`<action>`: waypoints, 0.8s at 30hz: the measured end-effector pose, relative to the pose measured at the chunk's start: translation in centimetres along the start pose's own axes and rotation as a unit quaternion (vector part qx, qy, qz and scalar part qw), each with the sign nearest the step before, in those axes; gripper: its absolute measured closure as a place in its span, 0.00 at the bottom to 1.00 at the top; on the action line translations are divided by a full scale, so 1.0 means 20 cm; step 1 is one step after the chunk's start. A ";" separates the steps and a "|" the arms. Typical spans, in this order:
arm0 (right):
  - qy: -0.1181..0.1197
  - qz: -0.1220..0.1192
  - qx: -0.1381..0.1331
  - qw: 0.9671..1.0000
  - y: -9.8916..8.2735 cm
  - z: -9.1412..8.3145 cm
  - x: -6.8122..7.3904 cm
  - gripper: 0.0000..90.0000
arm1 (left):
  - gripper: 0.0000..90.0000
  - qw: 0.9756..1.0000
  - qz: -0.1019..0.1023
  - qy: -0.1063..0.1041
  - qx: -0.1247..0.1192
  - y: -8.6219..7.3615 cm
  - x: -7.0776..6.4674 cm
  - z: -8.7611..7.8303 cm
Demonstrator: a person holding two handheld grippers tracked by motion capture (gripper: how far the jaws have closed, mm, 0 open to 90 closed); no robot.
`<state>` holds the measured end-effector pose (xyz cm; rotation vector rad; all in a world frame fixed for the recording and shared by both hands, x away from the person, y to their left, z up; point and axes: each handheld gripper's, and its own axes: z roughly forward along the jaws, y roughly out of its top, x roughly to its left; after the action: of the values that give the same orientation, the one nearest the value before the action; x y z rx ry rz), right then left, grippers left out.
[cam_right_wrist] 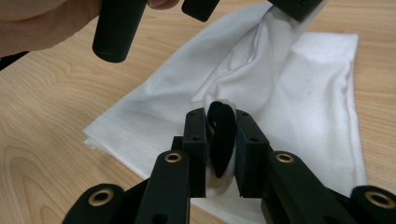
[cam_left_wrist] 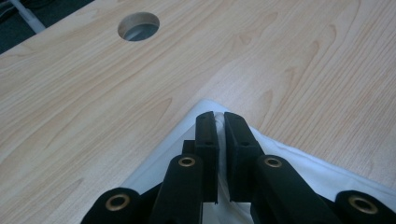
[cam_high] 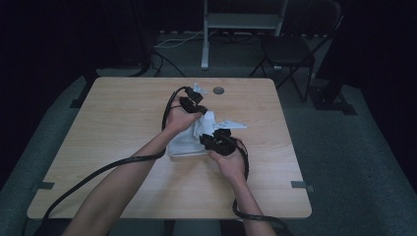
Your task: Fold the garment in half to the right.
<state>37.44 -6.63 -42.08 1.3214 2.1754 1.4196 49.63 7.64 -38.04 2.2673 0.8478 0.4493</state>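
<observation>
The high view is dim and slightly soft, with the room behind the light wooden tabletop (cam_high: 123, 128) sinking into near black and the floor around it a murky grey. The white folded cloth (cam_high: 189, 142) is the brightest patch there, its detail washed out. Both gripper views are far brighter and evenly lit from above, with no harsh glare. Grain in the wood reads sharp ahead of the left gripper (cam_left_wrist: 220, 126). Nearest the lens, the black jaws blur. Soft shadows sit in the cloth folds beyond the right gripper (cam_right_wrist: 222, 121).
</observation>
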 end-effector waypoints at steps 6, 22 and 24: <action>0.002 0.004 0.002 1.000 -0.01 0.00 -0.01 0.86 | 0.94 1.000 0.007 0.001 0.006 0.00 -0.01 0.01; 0.004 0.009 0.011 1.000 -0.02 0.01 -0.01 0.86 | 0.94 1.000 0.020 0.003 0.016 0.00 -0.03 0.03; 0.004 0.012 0.011 1.000 -0.03 0.02 -0.01 0.86 | 0.94 1.000 0.020 0.004 0.017 -0.01 -0.03 0.04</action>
<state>37.41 -6.62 -42.78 1.3547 2.1939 1.4171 49.52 6.95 -38.69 2.3185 0.8218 0.4647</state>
